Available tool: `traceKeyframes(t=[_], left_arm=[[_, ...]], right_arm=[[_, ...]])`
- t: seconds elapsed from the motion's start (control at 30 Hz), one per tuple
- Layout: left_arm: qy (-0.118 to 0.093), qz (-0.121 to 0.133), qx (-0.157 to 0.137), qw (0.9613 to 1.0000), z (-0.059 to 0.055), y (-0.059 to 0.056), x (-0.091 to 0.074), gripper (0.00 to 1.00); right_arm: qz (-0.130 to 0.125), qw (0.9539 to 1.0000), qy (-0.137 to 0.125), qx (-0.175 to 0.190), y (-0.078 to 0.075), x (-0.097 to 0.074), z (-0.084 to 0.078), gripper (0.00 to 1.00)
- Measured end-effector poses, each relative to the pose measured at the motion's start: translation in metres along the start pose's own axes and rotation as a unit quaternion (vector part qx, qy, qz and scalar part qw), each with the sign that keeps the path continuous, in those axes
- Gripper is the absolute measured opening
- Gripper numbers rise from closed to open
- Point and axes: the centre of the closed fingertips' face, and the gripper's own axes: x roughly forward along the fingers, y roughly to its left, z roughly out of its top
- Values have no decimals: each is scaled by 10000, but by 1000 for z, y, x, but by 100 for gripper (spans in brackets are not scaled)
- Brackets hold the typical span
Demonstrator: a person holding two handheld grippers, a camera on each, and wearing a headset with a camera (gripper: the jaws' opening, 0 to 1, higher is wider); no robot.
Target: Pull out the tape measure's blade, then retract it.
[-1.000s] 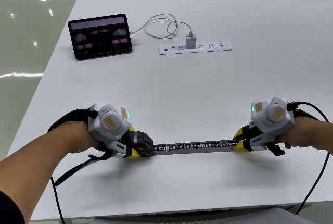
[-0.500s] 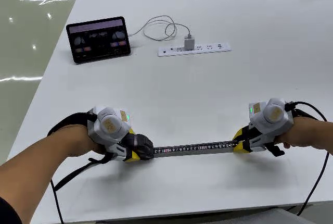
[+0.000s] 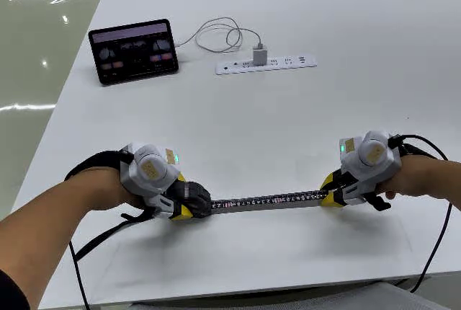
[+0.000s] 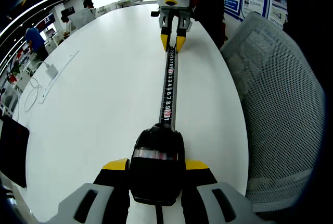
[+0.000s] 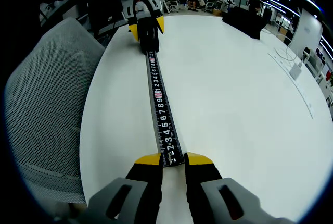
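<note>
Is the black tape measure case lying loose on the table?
No, the black tape measure case sits clamped in the yellow-tipped jaws of the left gripper.

Head view: high, at near table edge, facing forward and down over white table (image 3: 288,130). Wide enough for left gripper (image 3: 184,205), right gripper (image 3: 330,195), with tablet (image 3: 133,50) and power strip (image 3: 266,63) beyond.
Left gripper view: low over tabletop, tape measure case (image 4: 156,164) close at lens, facing along blade (image 4: 168,88) toward right gripper.
Right gripper view: low, facing opposite way along same blade.
Gripper views share blade, tabletop, mesh chair (image 4: 270,104); head view shares blade with both.
</note>
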Motion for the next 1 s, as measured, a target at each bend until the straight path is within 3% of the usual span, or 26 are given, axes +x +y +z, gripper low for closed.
traceKeyframes(t=[0.27,0.57,0.67,0.77,1.0], left_arm=[[143,-47,28,9999,0,0,0,34],[136,-22,-61,9999,-1,3,-1,36],[-14,-78,-287,9996,4,0,-3,40],[16,32,-323,9995,4,4,-4,53],[50,42,-431,9991,2,4,-6,62]], right_arm=[[-67,9999,96,-23,0,0,-1,13],[-101,9995,227,-204,0,1,-3,13],[-107,9995,228,-178,0,0,-4,16],[-130,9995,247,-167,0,-2,-7,18],[53,9995,226,-200,9,-4,-6,29]])
